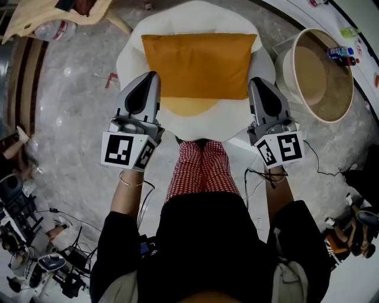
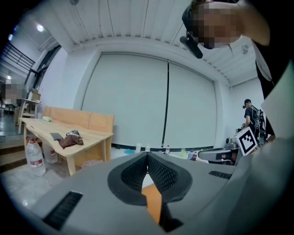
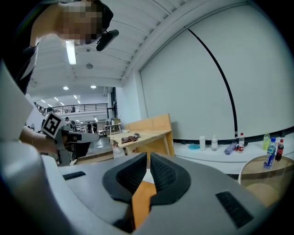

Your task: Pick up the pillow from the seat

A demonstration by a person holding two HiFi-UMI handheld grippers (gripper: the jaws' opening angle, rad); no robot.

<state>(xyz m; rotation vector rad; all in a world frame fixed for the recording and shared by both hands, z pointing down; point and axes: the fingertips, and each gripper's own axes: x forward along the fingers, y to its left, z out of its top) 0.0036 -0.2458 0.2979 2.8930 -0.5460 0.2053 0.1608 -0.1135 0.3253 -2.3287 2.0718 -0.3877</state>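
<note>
One orange pillow lay flat on the single round white seat, towards its far side. Two grippers hung over it, one at each near corner. The left gripper had its jaws fully together, clamping nothing; the right gripper likewise, jaws closed and empty. Orange showed below each closed pair in the gripper views. One round tub stood right of the seat.

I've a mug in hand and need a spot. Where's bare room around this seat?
The grey floor left of the white seat is mostly bare. The round wooden tub on the right looks empty. The pillow fills the seat; gear and cables crowd the lower left.
</note>
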